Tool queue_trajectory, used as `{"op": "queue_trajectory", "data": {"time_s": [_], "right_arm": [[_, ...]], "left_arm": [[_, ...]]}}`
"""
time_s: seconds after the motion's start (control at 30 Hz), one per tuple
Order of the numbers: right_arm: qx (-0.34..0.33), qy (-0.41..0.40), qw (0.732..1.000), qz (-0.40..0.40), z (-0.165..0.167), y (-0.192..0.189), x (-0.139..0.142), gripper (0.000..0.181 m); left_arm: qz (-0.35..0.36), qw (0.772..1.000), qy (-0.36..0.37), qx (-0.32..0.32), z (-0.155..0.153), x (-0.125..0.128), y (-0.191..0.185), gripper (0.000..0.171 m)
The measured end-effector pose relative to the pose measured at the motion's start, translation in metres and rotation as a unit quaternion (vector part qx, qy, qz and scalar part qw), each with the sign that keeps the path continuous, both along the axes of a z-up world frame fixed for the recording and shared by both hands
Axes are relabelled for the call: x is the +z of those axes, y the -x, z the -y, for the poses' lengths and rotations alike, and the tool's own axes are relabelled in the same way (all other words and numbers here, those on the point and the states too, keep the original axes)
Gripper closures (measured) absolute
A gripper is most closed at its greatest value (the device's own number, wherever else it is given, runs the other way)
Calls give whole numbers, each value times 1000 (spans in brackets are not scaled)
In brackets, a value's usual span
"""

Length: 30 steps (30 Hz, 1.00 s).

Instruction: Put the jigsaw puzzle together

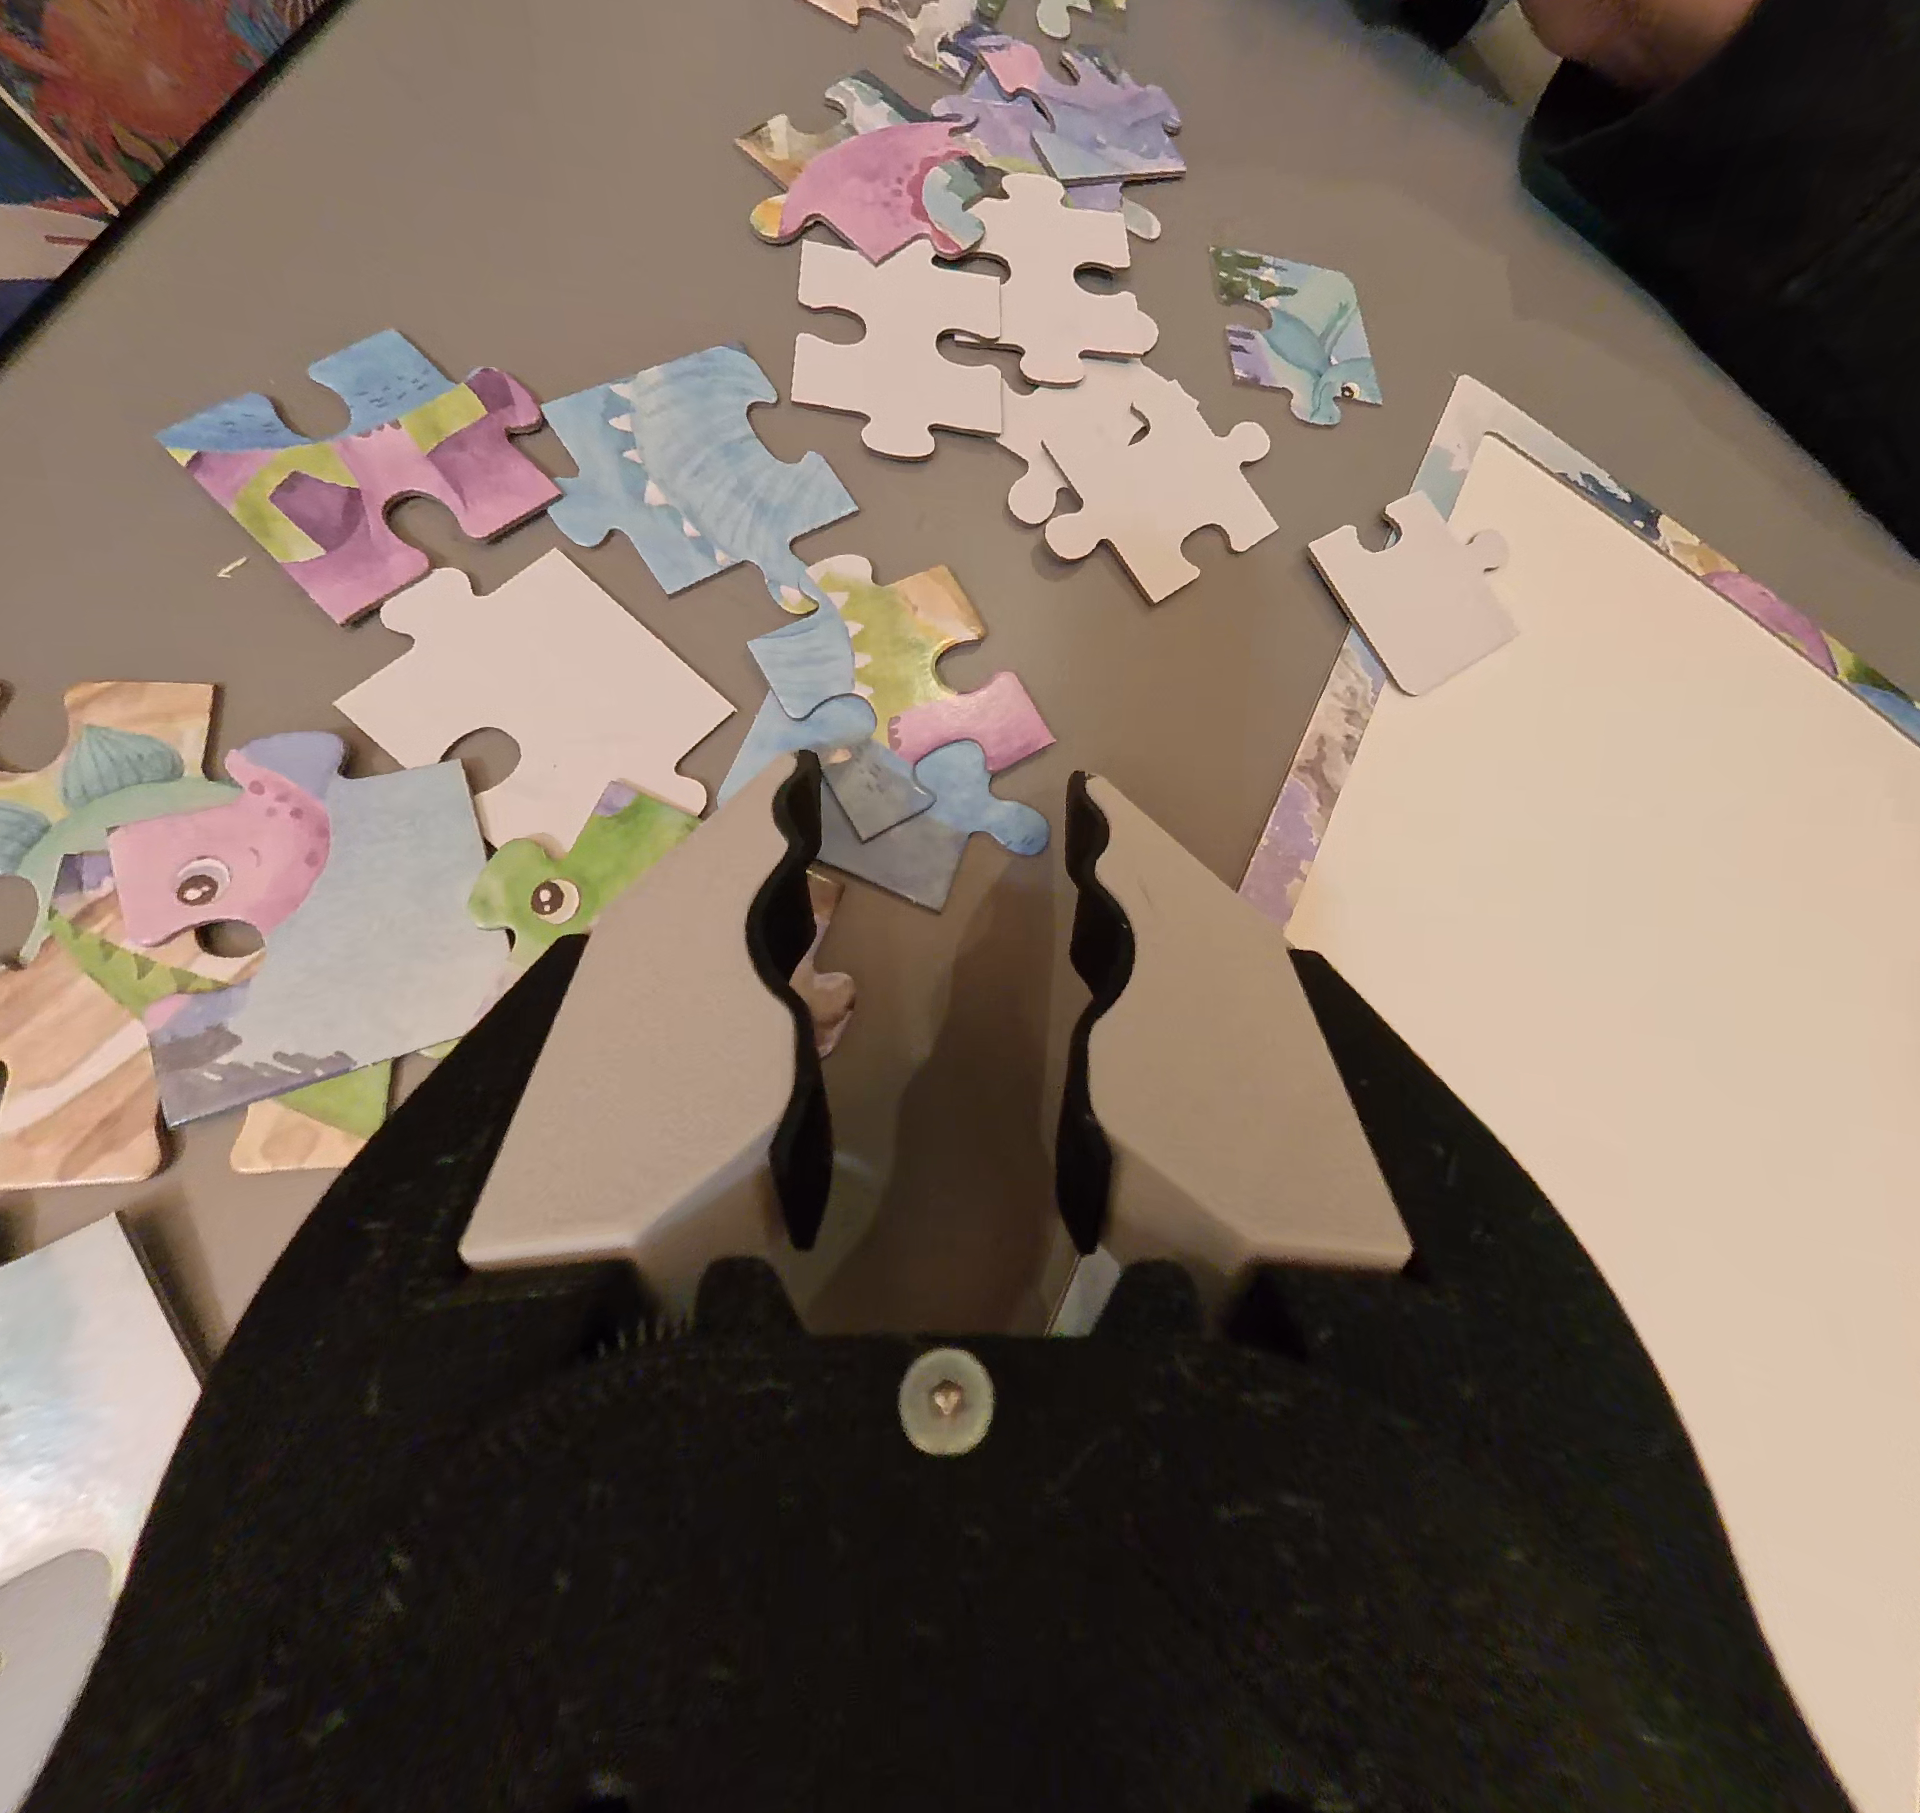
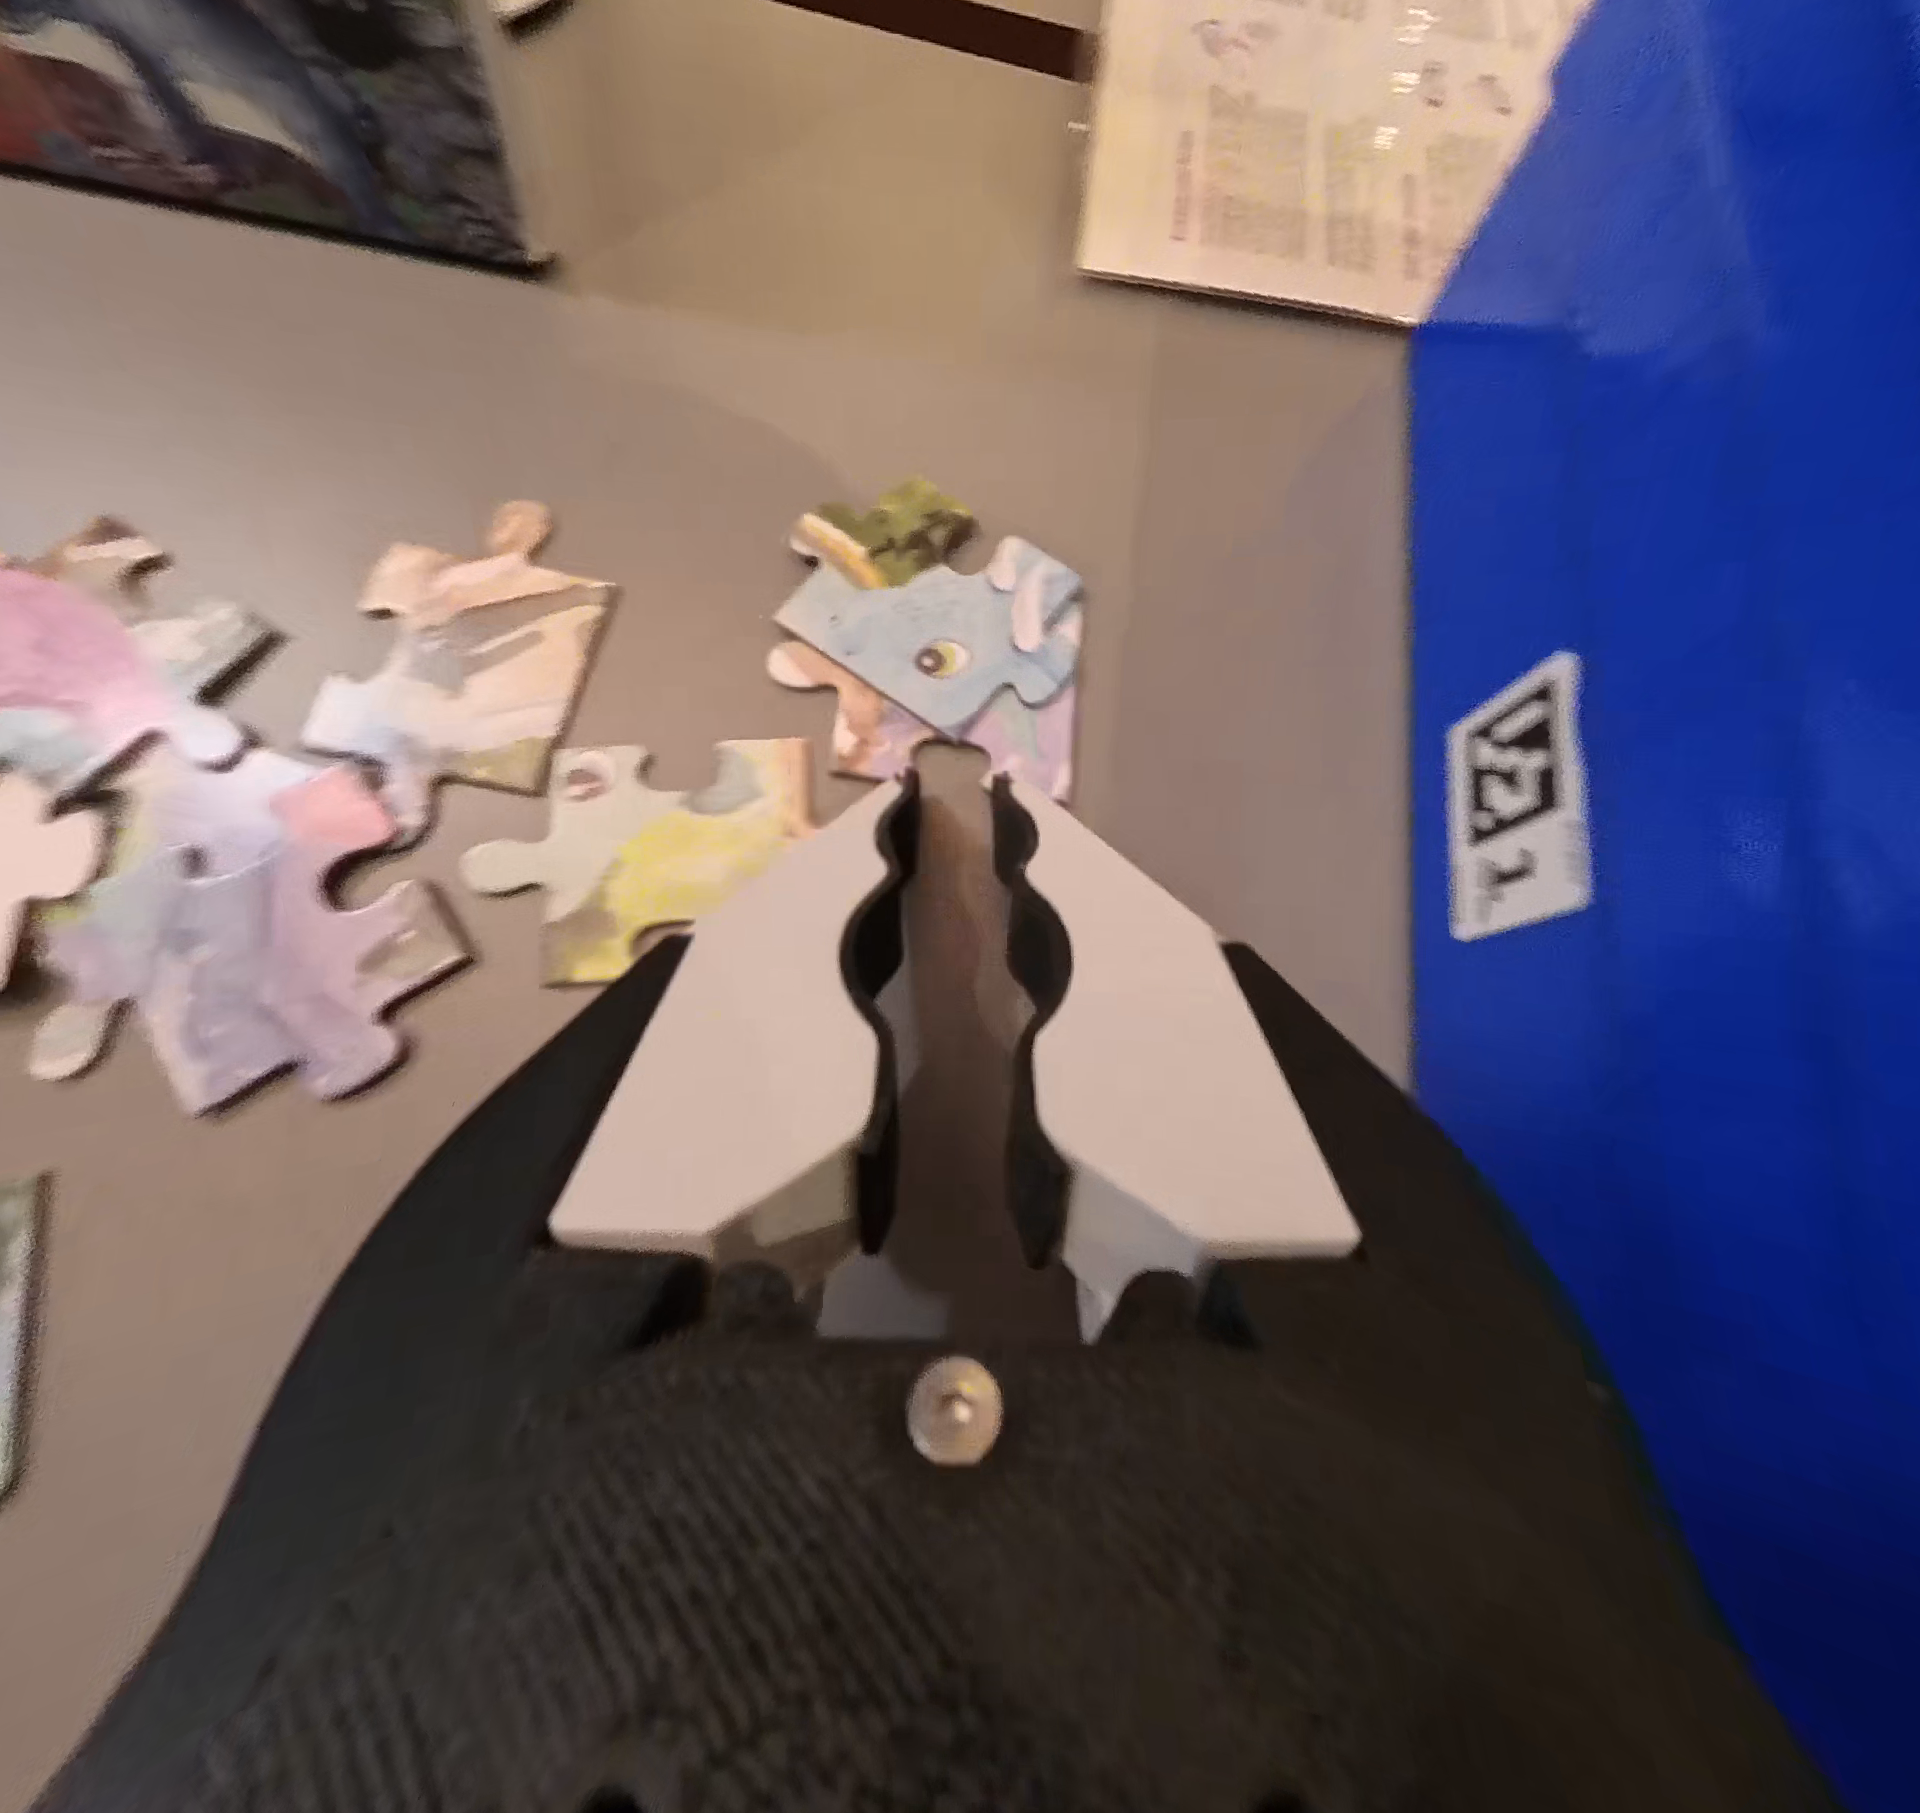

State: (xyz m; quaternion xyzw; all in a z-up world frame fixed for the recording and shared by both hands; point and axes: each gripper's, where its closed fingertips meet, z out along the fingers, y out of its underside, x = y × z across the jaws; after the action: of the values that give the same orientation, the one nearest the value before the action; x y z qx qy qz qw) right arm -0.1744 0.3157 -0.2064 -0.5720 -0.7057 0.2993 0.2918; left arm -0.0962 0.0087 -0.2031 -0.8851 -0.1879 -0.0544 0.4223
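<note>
Several loose jigsaw pieces lie on the grey table [image 1: 623, 205], some face up, some white side up. My left gripper [image 1: 940, 781] is open and empty, its tips just above a small heap of blue, pink and green pieces [image 1: 914, 724]. The puzzle tray [image 1: 1621, 932], white inside with a coloured border, lies to its right, with a white face-down piece [image 1: 1413, 605] on its far corner. My right gripper [image 2: 953, 781] is open by a narrow gap and empty, just short of a blue fish piece [image 2: 935, 651]. A yellow-green piece [image 2: 665, 849] lies left of its tips.
A blue box [image 2: 1683, 620] with a black-and-white marker tag stands close on the right of my right gripper. A printed sheet [image 2: 1299, 90] and a dark picture [image 2: 239, 49] lie at the back. A person's hand and dark sleeve [image 1: 1745, 153] are at the far right. My right gripper is the nearer one to the yellow-green piece [image 2: 665, 849]: about 5 cm, against 25 cm.
</note>
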Motion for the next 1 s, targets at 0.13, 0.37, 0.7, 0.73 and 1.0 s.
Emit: {"op": "queue_trajectory", "data": {"time_s": [0.13,0.37,0.7,0.73,1.0], "right_arm": [[8,0,1000,-26,-3,-2,9,167],[133,29,990,-41,46,-18,21,149],[82,29,996,37,16,-28,-1,145],[75,26,996,36,11,-29,0,147],[224,63,972,-39,87,-36,31,143]], "left_arm": [[-1,1000,1,0,0,0,0,127],[2,1000,-1,0,0,0,0,127],[7,1000,-4,1,0,0,0,127],[8,1000,-4,1,0,0,0,127],[9,1000,-5,1,0,0,0,127]]}}
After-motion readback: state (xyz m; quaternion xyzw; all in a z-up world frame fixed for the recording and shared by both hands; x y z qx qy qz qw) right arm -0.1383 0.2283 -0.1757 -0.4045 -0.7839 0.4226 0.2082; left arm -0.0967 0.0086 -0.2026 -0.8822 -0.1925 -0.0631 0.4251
